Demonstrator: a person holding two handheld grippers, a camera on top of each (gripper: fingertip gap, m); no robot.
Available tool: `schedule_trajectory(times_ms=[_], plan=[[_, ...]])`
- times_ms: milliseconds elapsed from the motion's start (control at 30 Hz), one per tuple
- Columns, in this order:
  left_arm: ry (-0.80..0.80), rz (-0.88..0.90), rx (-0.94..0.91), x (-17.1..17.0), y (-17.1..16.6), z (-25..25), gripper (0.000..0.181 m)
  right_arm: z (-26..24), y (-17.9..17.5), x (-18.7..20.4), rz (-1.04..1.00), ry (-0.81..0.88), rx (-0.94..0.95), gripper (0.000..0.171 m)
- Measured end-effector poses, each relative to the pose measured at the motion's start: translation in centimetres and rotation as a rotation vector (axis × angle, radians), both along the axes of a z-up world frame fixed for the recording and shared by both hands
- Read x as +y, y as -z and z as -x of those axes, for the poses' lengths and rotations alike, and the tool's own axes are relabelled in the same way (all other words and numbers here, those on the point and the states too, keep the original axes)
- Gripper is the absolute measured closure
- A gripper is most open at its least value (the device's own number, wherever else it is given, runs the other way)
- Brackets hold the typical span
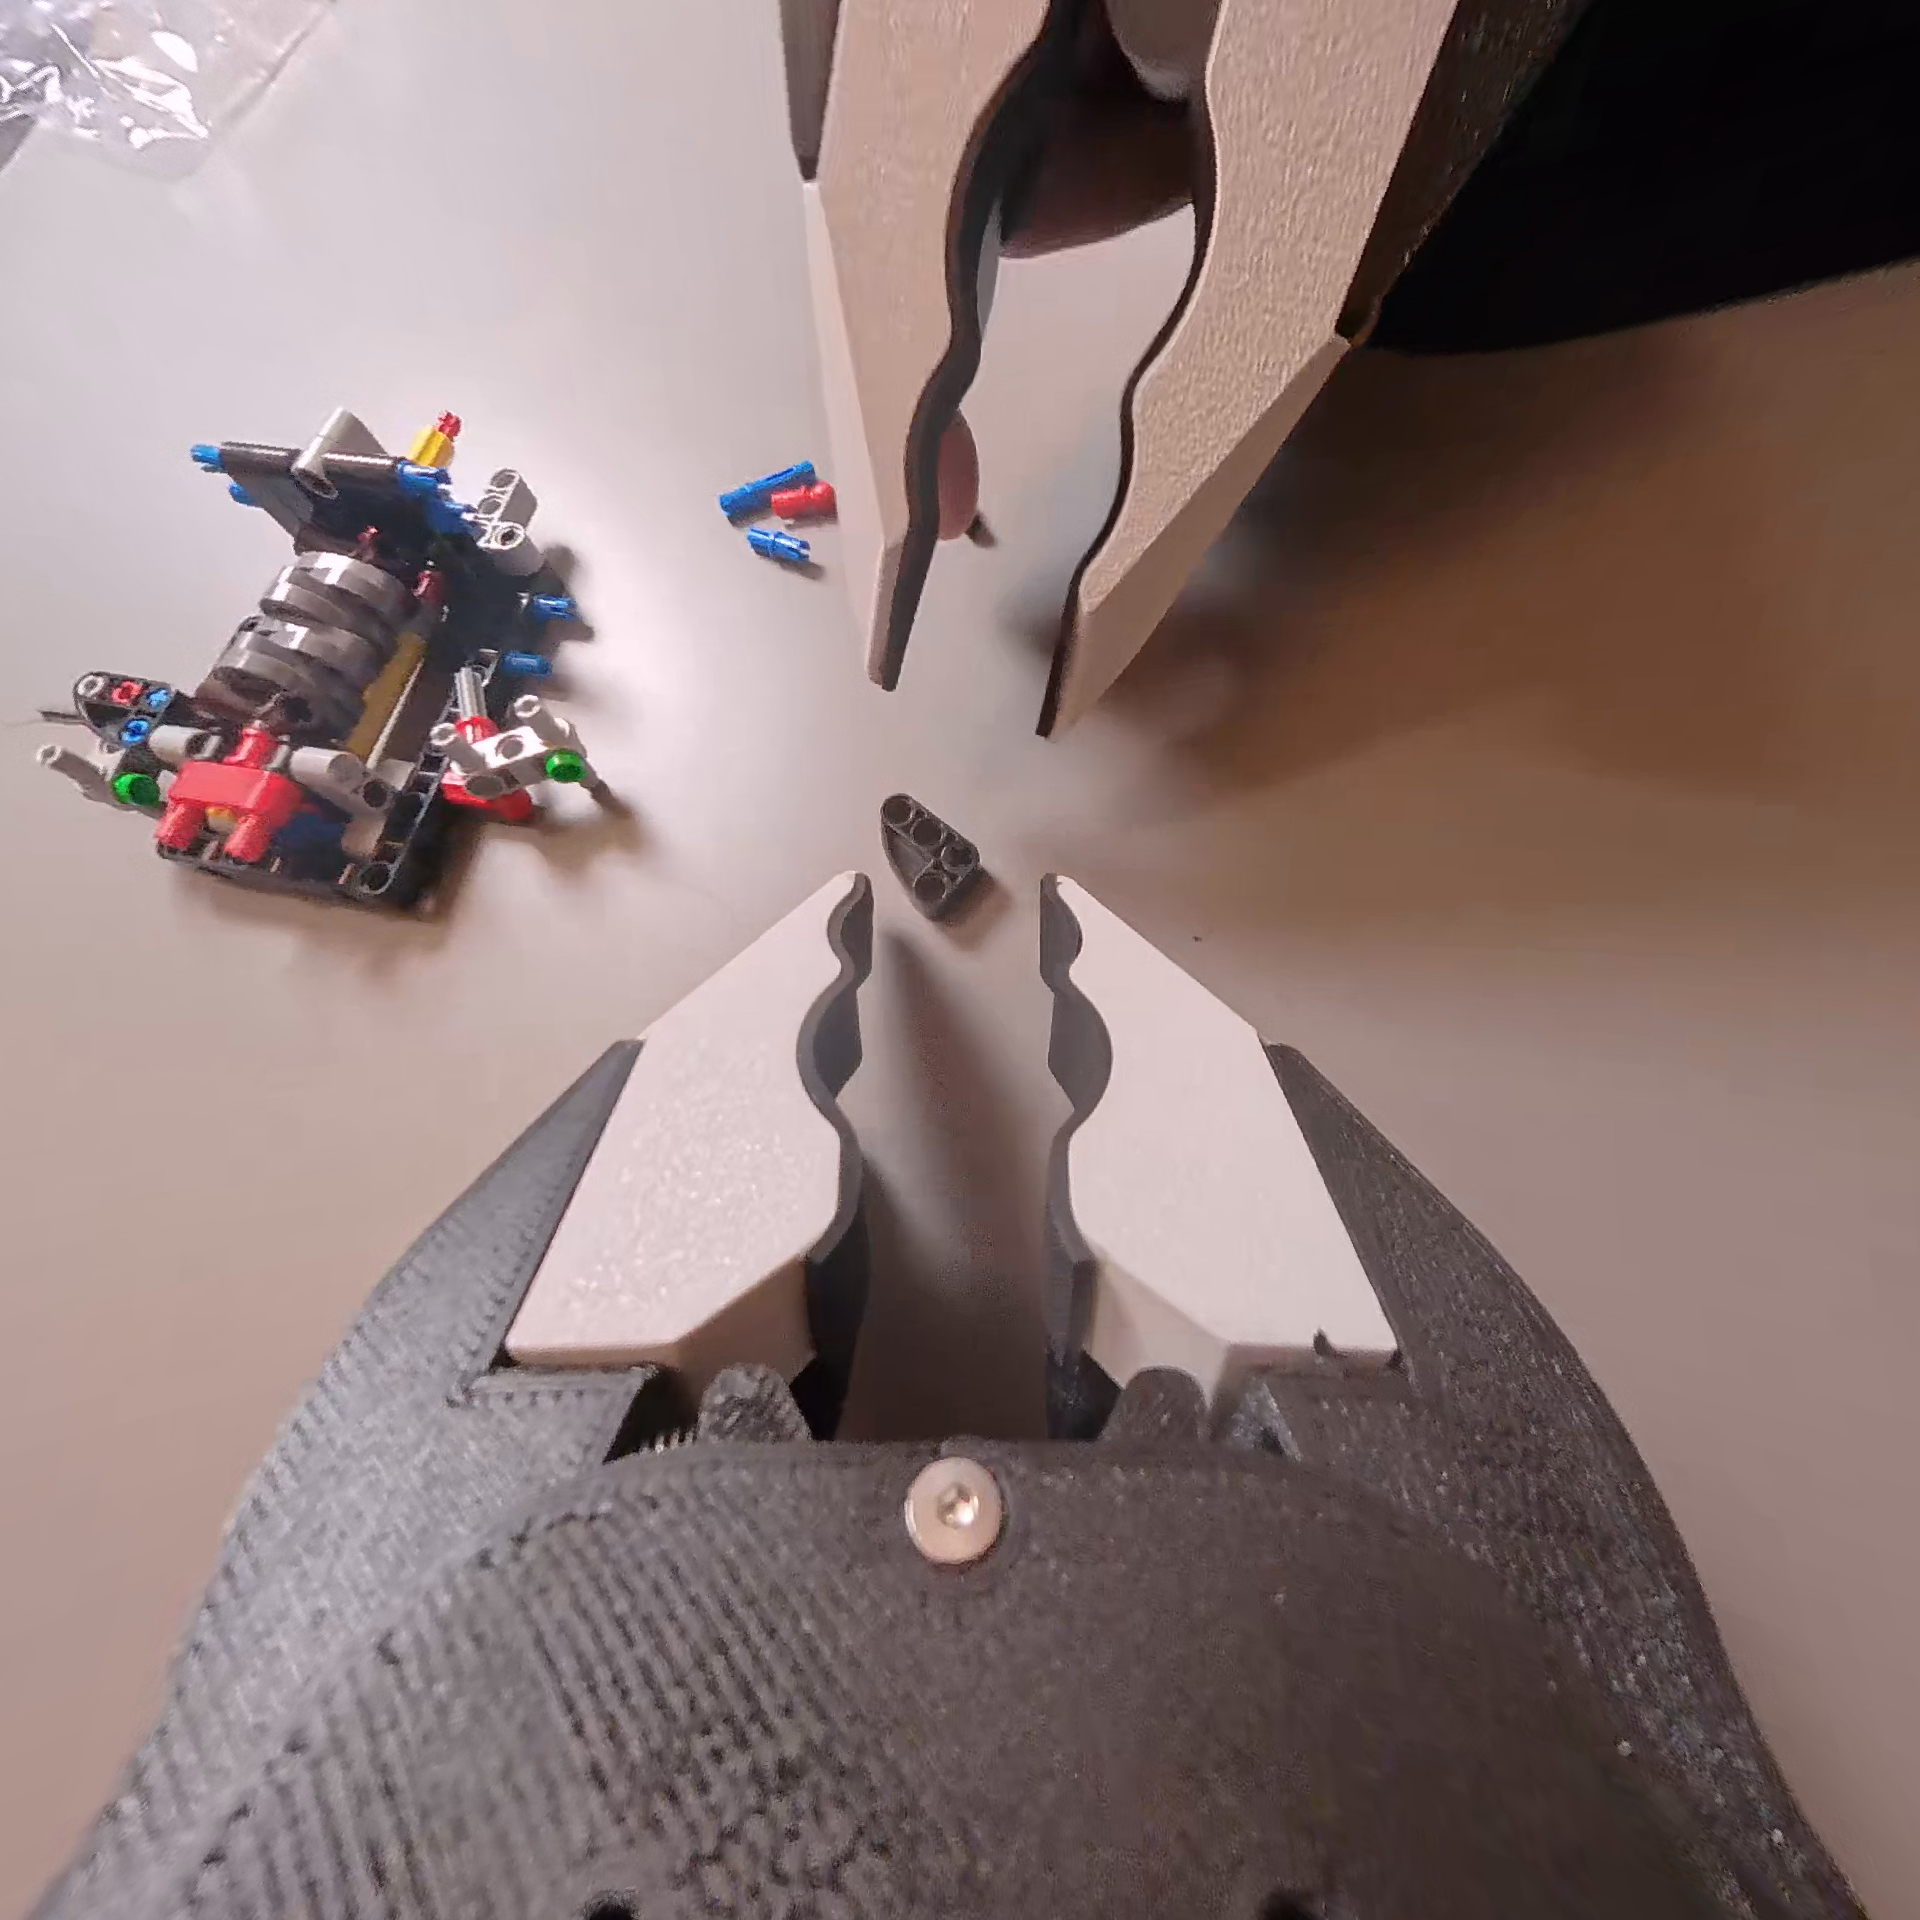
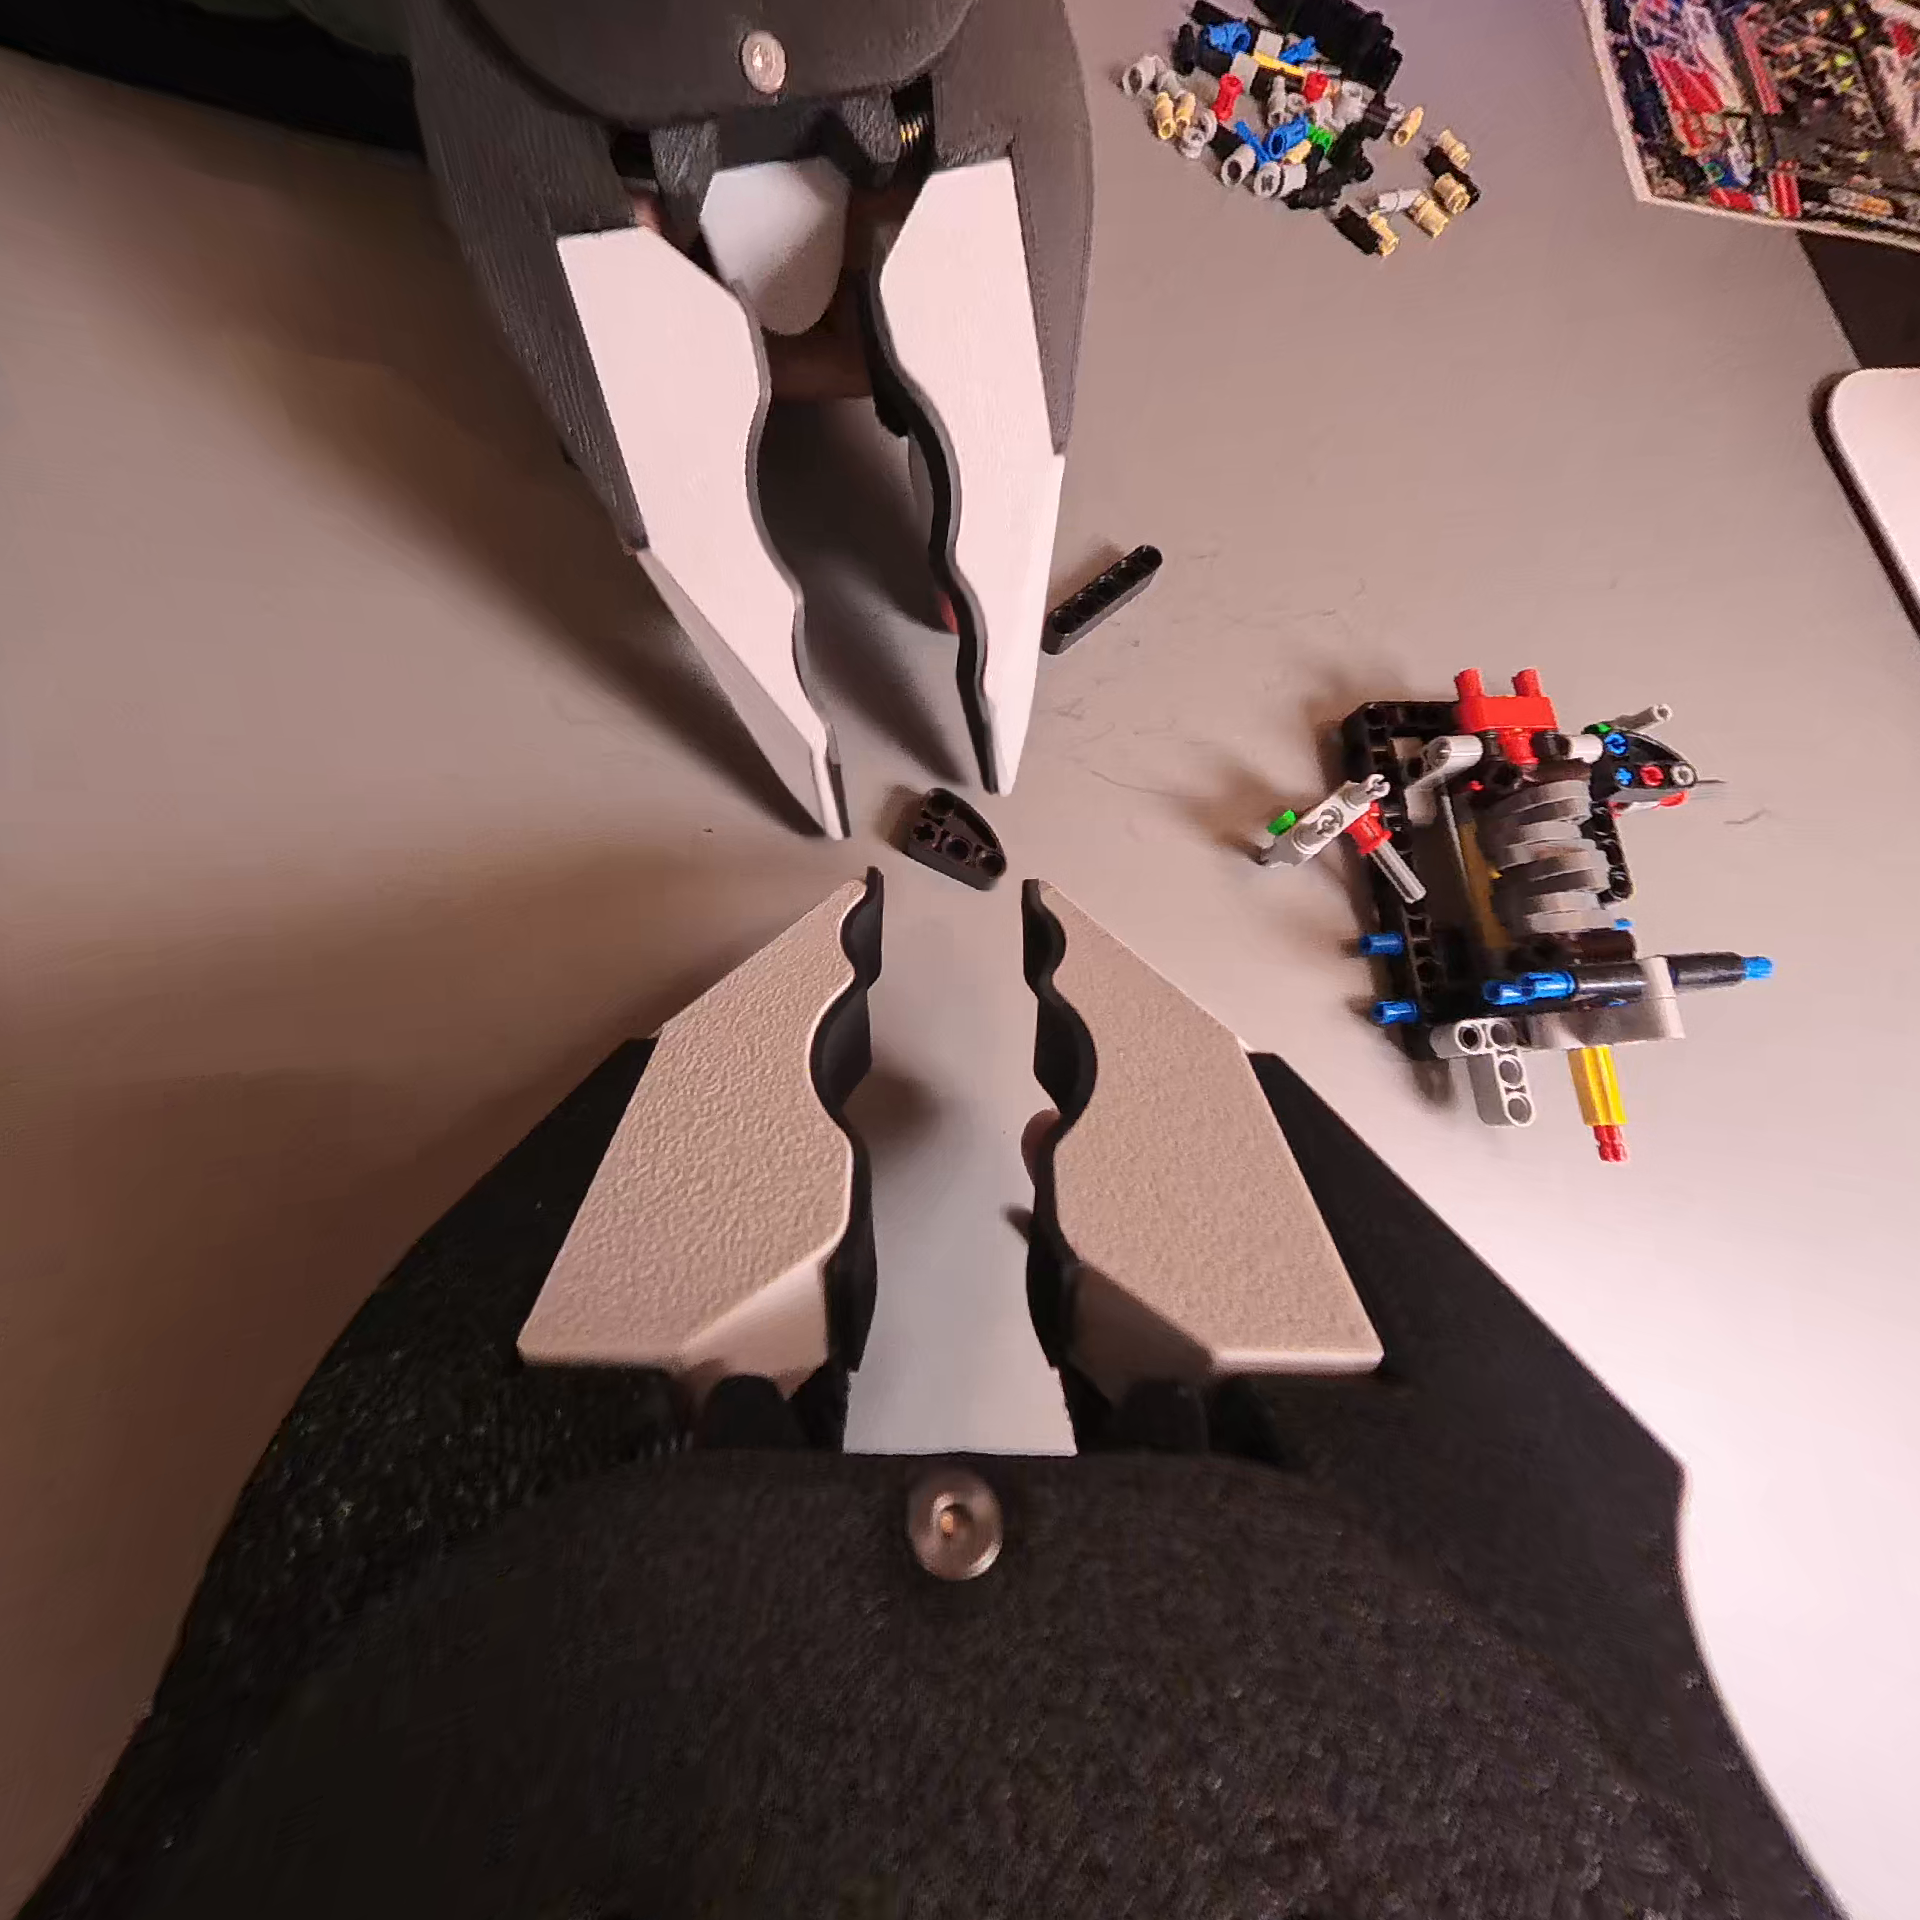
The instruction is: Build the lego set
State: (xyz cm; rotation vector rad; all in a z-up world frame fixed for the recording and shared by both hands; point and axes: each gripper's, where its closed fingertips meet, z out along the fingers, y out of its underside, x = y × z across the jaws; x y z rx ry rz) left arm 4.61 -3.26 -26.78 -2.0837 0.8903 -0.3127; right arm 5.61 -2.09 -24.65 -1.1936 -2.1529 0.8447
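The half-built lego model [image 1: 343, 665] sat off to the side on the table [image 1: 1455, 935]. Between both tools lay a small dark curved liftarm [image 1: 930, 857]. Left gripper [image 1: 956, 888] and right gripper [image 2: 951, 888] both had fingers spread, holding nothing. I'd square up on its flat sides before pinching, since it'd probably skid.

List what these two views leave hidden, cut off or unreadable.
- Left wrist view: a small reddish piece sits behind the right claw; one finger hides most of it.
- Left wrist view: clear plastic bag, cut off by the top-left corner.
- Right wrist view: loose parts pile, pieces too small to identify.
- Right wrist view: white object, cut by the right edge.
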Motion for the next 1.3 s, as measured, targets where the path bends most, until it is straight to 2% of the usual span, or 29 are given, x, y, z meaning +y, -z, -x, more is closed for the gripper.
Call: schedule_trajectory(times_ms=[33,167,867,933,1100,1167,1300], plan=[[0.002,0.0,0.014,0.2,0.1,-0.1,0.151,0.0,0.0,0.2,0.008,0.002,0.006,0.148],[-0.006,-0.006,0.036,0.9,0.2,-0.2,0.165,-0.3,0.1,0.9,0.011,0.013,0.013,0.149],[0.18,-0.061,0.0,-1.6,-0.6,-1.7,0.166,0.1,1.3,-2.3,-0.042,-0.113,0.049,0.153],[0.175,-0.061,0.018,-1.6,-0.4,-1.6,0.165,0.1,1.5,-2.5,-0.058,-0.119,0.047,0.161],[0.119,-0.063,0.054,-0.9,-0.1,-0.6,0.16,0.3,1.7,-1.9,-0.094,-0.089,0.037,0.165],[0.061,-0.077,0.082,-0.2,0.0,0.5,0.164,0.2,1.7,-1.7,-0.095,-0.084,0.029,0.167],[-0.026,-0.09,0.072,0.7,-0.6,2.1,0.164,0.2,1.5,-1.4,-0.112,-0.071,0.037,0.165]])
